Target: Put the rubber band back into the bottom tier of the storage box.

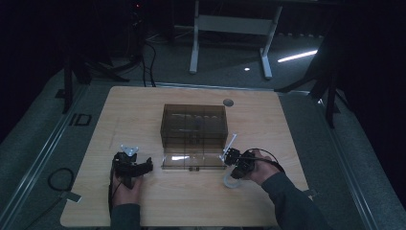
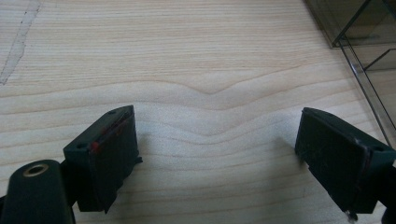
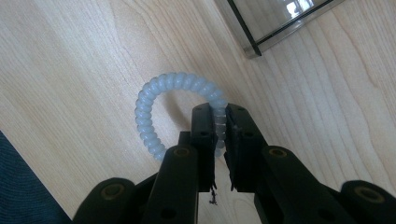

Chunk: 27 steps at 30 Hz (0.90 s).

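Black two-jaw tongs (image 3: 220,126), brass-ringed screw holes, grey three-cornered plate (image 1: 129,149), black cable, dark sleeves (image 1: 292,199)

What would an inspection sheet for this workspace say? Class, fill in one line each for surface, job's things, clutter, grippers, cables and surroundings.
Surface: pale wooden table, bare grain under the left gripper.
Job's things: smoky clear box at the table's middle, its front panel folded flat; pale blue coiled ring near the right gripper.
Clutter: nothing seen.
Grippers: left gripper open over bare wood; right gripper shut on the coiled ring.
Cables: a black cable loops from the right gripper; another loop lies on the floor at left.
Surroundings: dark room, grey floor, a white table frame beyond.
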Each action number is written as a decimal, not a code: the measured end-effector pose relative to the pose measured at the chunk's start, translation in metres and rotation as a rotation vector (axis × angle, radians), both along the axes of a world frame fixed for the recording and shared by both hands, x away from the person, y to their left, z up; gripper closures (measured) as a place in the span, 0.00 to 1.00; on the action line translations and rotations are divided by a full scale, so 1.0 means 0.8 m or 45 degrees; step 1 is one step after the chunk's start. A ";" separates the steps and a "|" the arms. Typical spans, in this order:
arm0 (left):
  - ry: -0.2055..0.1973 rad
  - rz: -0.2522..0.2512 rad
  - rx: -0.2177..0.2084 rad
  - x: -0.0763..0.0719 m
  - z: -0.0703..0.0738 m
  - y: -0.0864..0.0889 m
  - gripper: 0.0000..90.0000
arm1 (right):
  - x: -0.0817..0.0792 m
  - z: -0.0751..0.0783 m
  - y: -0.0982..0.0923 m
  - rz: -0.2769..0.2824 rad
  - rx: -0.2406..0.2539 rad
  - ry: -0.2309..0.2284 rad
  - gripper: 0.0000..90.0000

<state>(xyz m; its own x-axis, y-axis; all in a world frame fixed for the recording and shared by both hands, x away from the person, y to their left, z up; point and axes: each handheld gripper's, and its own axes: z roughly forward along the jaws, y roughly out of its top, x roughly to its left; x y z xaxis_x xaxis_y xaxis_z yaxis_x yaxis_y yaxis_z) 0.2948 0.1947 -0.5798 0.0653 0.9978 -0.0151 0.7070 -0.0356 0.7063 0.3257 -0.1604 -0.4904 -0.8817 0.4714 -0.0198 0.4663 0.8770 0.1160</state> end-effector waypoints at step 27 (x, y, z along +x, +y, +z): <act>0.000 0.001 -0.001 0.000 0.000 0.000 0.14 | 0.010 0.013 0.012 -0.008 0.021 -0.030 0.91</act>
